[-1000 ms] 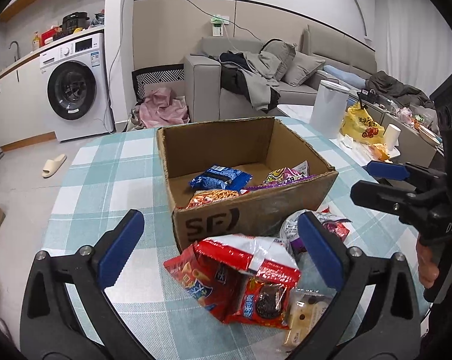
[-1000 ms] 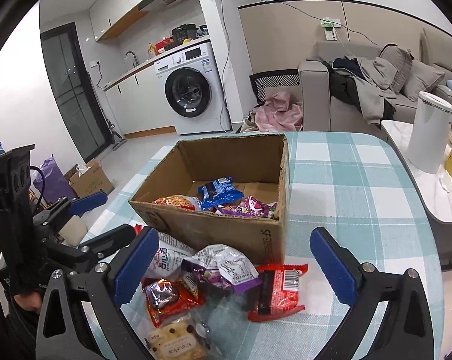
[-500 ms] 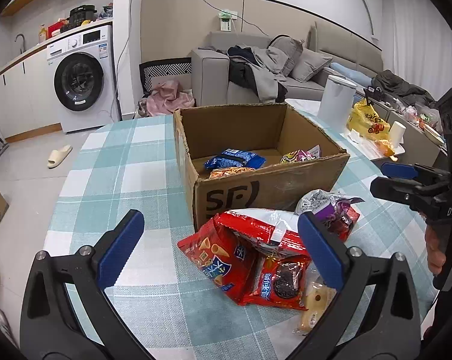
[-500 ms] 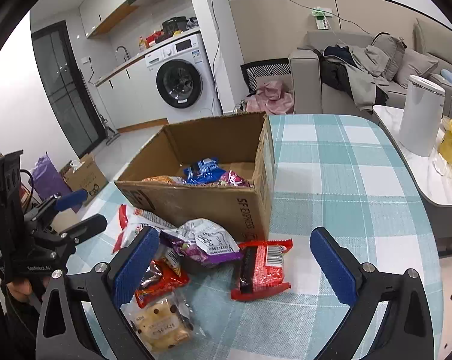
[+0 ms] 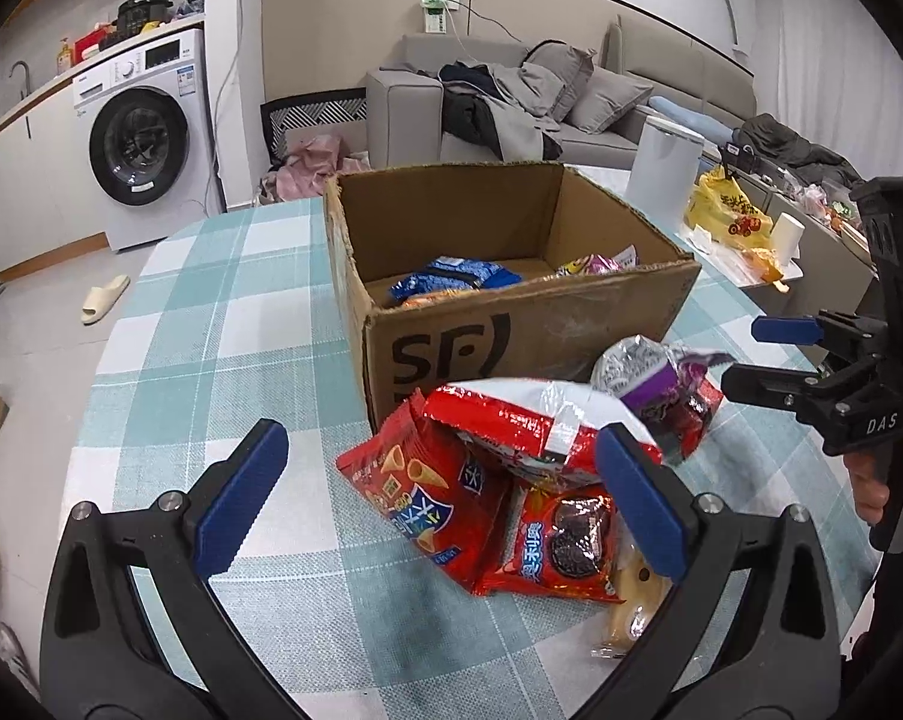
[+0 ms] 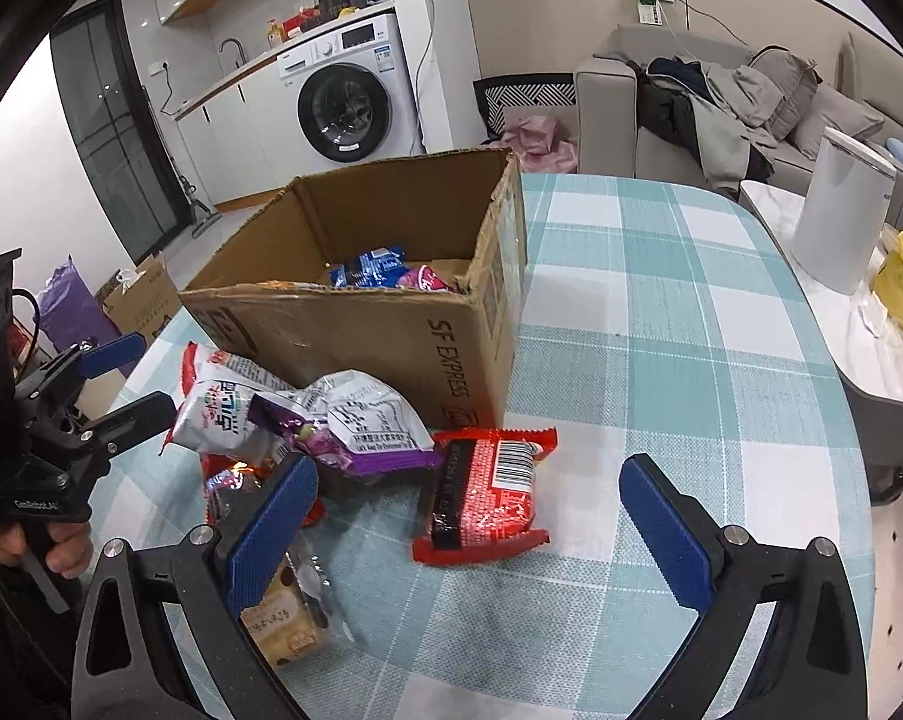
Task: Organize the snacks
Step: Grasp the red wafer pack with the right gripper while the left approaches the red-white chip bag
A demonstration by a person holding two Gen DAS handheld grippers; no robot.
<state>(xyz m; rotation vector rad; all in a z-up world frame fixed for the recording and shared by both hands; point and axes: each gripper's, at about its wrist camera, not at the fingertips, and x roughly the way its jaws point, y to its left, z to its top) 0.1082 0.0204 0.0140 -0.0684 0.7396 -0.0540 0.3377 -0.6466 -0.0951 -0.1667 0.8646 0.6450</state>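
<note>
Gaping wide with nothing between their ribbed blue pads, the left gripper (image 5: 439,501) and right gripper (image 6: 469,516) hover over crinkly foil packets heaped on the checked surface (image 6: 679,330). A red cone-snack bag (image 5: 421,492) and a cookie packet (image 5: 559,540) lie just beside a glossy red wafer pack (image 6: 487,492). Behind them stands the open cardboard box (image 5: 511,324), already holding a blue packet (image 5: 451,276).

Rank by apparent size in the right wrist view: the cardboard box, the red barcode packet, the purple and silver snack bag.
Largest to smallest, as they look in this view:
1. cardboard box
2. purple and silver snack bag
3. red barcode packet
The bag and the packet look close in size; the bag is crumpled and partly overlapped, so that order is unsure.
</note>
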